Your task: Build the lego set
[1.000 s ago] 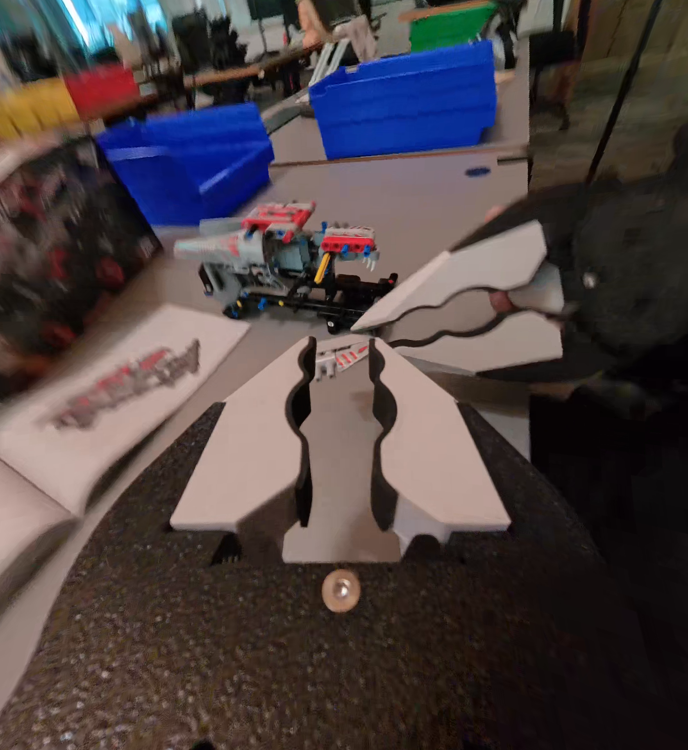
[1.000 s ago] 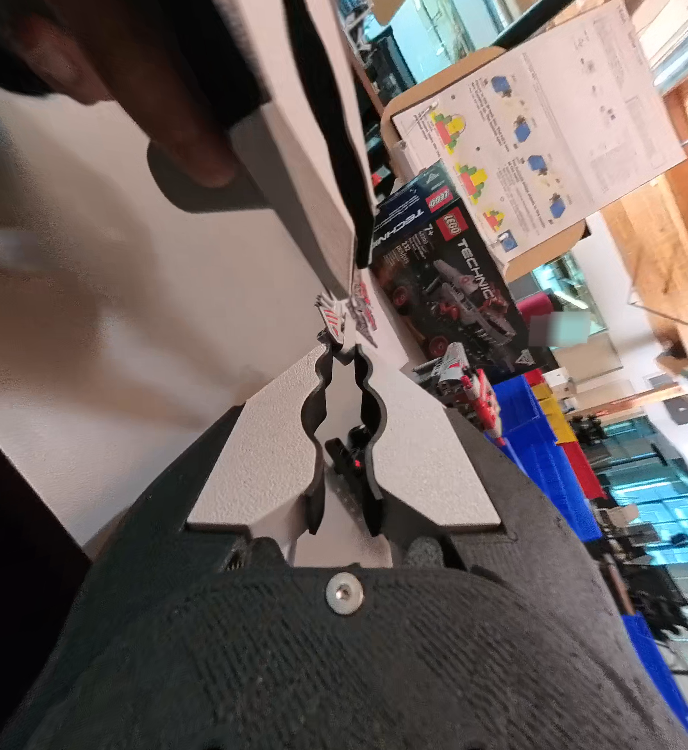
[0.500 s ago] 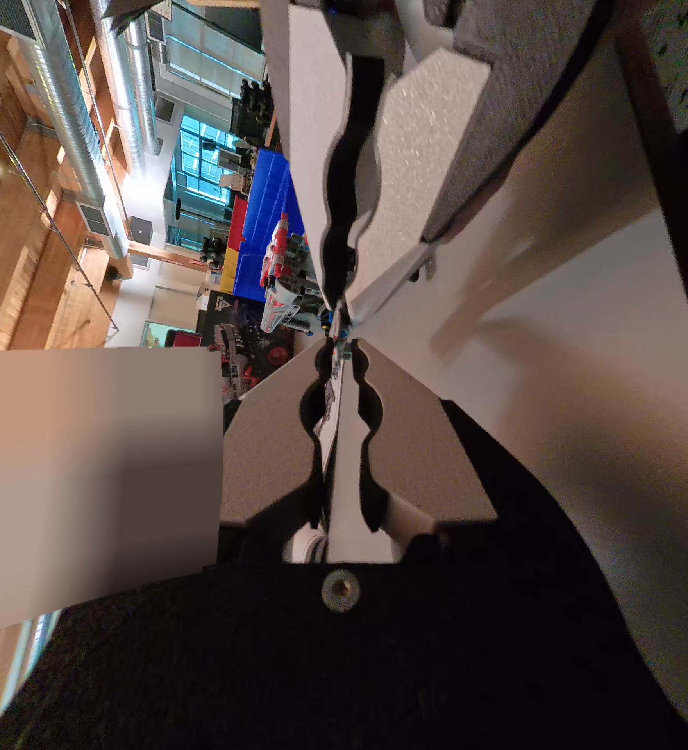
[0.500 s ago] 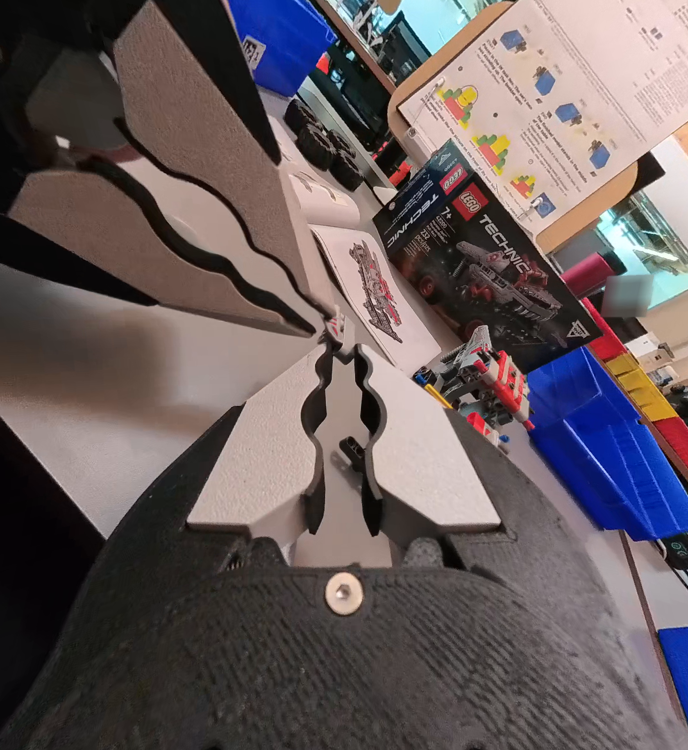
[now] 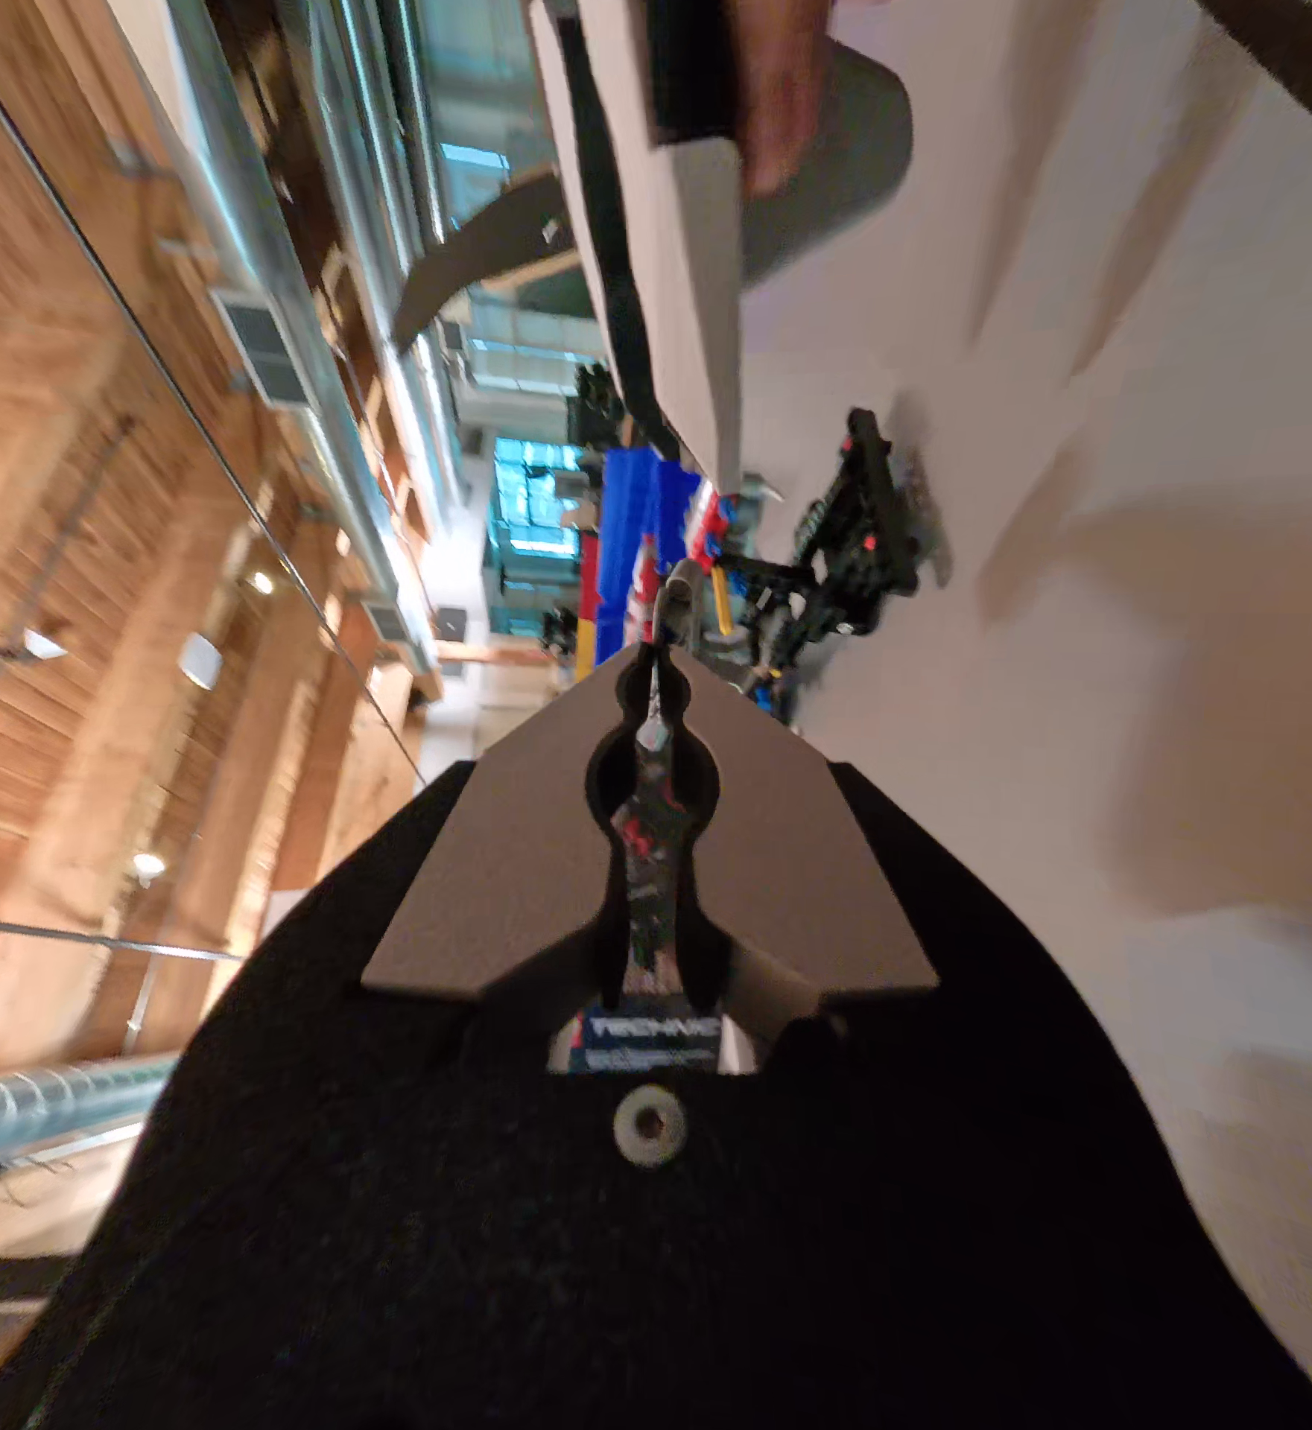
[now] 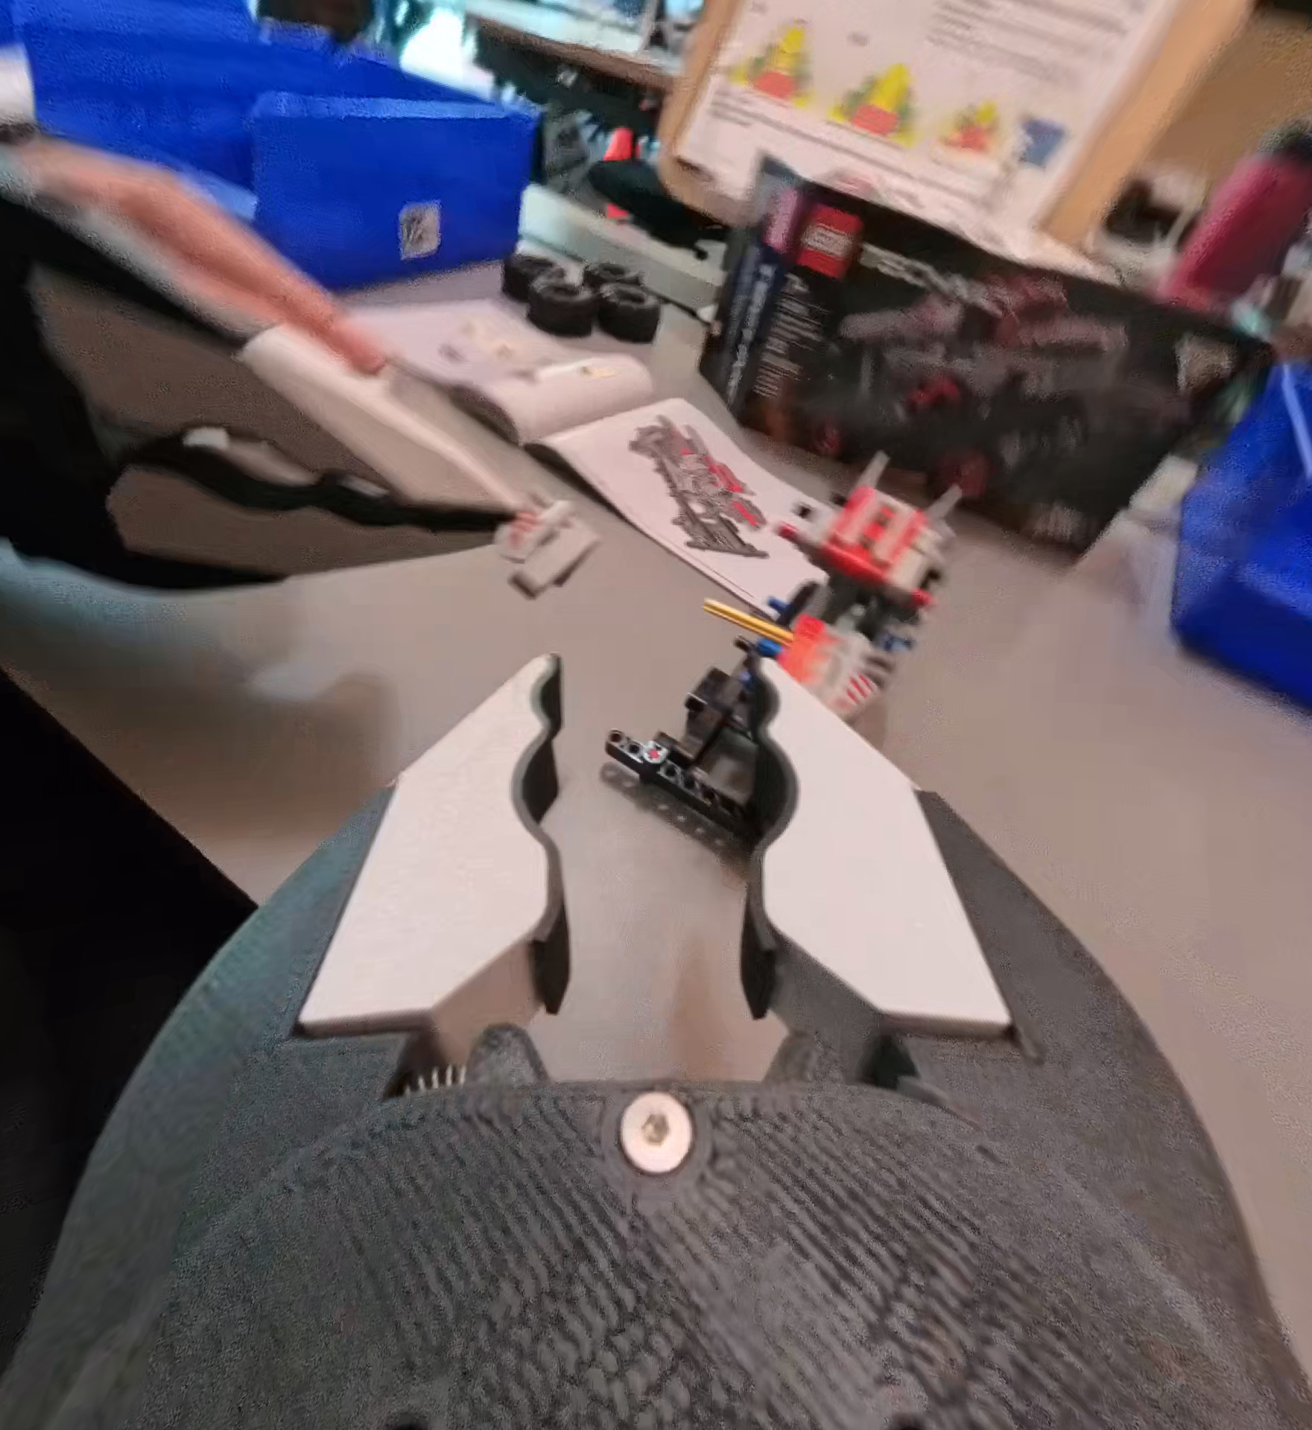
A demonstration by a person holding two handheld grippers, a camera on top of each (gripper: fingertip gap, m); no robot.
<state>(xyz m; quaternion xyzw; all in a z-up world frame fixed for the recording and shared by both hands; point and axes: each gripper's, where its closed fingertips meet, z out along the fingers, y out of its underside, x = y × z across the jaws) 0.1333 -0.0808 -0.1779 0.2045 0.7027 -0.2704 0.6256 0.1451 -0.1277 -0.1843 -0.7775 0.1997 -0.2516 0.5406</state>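
My left gripper [image 5: 656, 658] is shut on a small grey and red lego piece [image 5: 677, 602] that sticks out past its tips. In the right wrist view the same gripper [image 6: 509, 517] holds this piece [image 6: 548, 534] just above the table, at the left. My right gripper [image 6: 660, 681] is open and empty, low over the table, and also shows in the left wrist view [image 5: 668, 309]. The half-built lego model lies just ahead of it, with its black chassis [image 6: 676, 774] between the open fingertips and its red and grey body [image 6: 869, 542] farther back. The model also shows in the left wrist view [image 5: 830, 557].
An open instruction booklet [image 6: 683, 487] lies left of the model, with the black set box [image 6: 947, 364] behind it. Several black tyres [image 6: 583, 298] sit at the back. Blue bins stand at the back left [image 6: 381, 170] and at the right [image 6: 1279, 542]. The grey table [image 6: 1063, 812] runs to the right. The left gripper's tips are roughly 6 cm from the right gripper's.
My right gripper has opened, let go of the small piece and swung round to face the model. My left gripper keeps the piece and has rolled sideways.
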